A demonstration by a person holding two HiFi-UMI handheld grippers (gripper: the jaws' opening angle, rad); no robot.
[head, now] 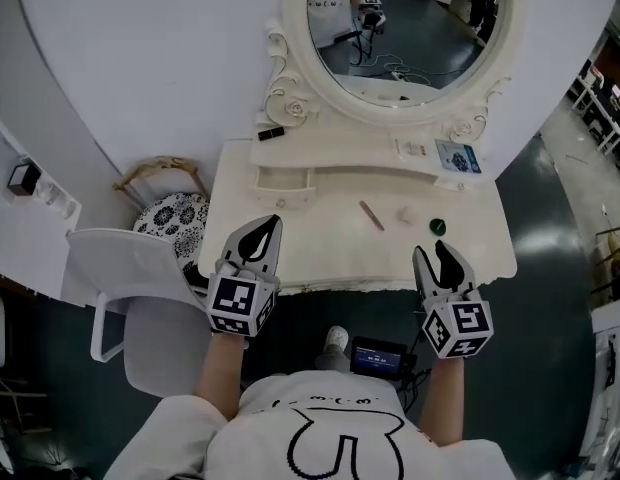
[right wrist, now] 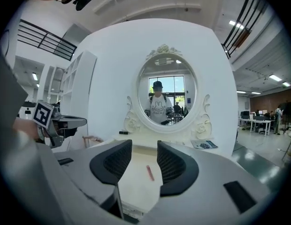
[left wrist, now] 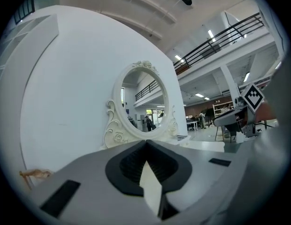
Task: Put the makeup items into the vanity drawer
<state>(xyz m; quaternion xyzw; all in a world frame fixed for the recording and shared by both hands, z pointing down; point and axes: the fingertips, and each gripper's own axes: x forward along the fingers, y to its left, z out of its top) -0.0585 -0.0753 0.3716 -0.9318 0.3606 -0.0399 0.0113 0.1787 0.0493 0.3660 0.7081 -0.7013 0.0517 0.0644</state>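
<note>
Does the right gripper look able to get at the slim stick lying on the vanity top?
Probably yes: the right gripper is open and empty, and the slim stick lies flat on the vanity top just ahead of it, with nothing standing between them.

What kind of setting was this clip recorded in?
Probably a mock bedroom corner staged inside a large open workspace, not a home. A white vanity table with an ornate oval mirror stands against a freestanding curved white wall, and beyond it a mezzanine railing and office desks show.
</note>
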